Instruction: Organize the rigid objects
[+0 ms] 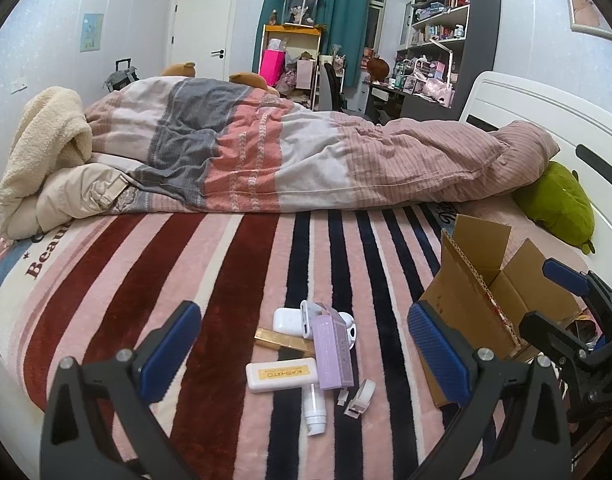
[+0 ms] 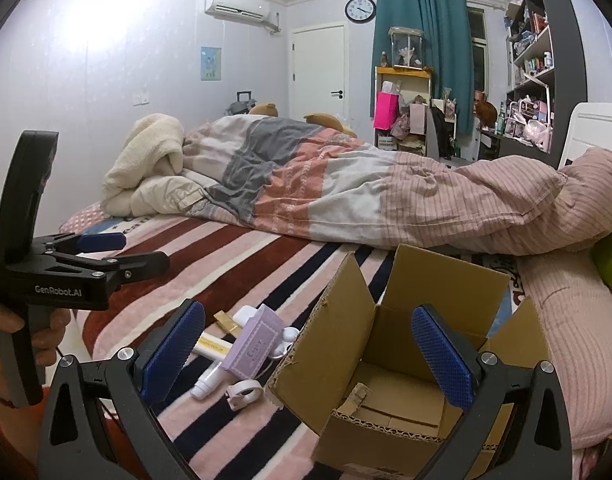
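A pile of small rigid items lies on the striped blanket: a lilac box (image 1: pixel 332 350), a white case with a yellow label (image 1: pixel 281 376), a gold bar (image 1: pixel 284 340), a white charger (image 1: pixel 290 320), a white tube (image 1: pixel 315 410) and a small white clip (image 1: pixel 360 398). My left gripper (image 1: pixel 304 354) is open and empty, hovering just before the pile. An open cardboard box (image 2: pixel 390 364) stands right of the pile; it also shows in the left wrist view (image 1: pixel 482 304). My right gripper (image 2: pixel 308 354) is open and empty above the box's opening. The lilac box (image 2: pixel 252 346) shows left of it.
A rumpled striped duvet (image 1: pixel 306 152) lies across the back of the bed. A cream blanket (image 1: pixel 46 148) is heaped at the left, a green plush (image 1: pixel 558 200) at the right by the white headboard (image 1: pixel 546 120). Shelves and a desk stand beyond.
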`<state>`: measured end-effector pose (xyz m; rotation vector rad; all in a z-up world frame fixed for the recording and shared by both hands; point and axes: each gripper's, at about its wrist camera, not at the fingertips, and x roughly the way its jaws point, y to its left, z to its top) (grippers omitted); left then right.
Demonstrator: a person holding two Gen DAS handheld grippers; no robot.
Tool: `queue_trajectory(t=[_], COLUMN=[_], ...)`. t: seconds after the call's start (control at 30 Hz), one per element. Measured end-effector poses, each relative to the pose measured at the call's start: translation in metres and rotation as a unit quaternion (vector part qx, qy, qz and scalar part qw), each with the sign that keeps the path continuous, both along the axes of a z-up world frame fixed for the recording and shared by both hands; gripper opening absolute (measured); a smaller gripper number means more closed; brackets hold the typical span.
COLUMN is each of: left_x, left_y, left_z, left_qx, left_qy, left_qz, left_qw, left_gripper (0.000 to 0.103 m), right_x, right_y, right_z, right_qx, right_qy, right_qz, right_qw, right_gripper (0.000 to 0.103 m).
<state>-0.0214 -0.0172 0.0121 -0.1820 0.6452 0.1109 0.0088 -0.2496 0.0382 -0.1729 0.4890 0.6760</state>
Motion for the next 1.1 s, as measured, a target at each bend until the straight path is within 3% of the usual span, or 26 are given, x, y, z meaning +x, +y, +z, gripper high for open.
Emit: queue_trajectory(t=[1.1], left_x=[-0.0012], left_y=[0.0002], left_z=[0.0035], left_qx=[0.004], left_qy=[0.000], left_qz=[-0.004], left_qw=[1.0000], left_gripper=[0.103], right_x=[0.0003], right_y=[-0.0030], right_z=[-0.0058], right_qx=[-0.004], right_qy=[0.009], right_qz=[0.002], right_qw=[1.000], right_gripper=[0.103])
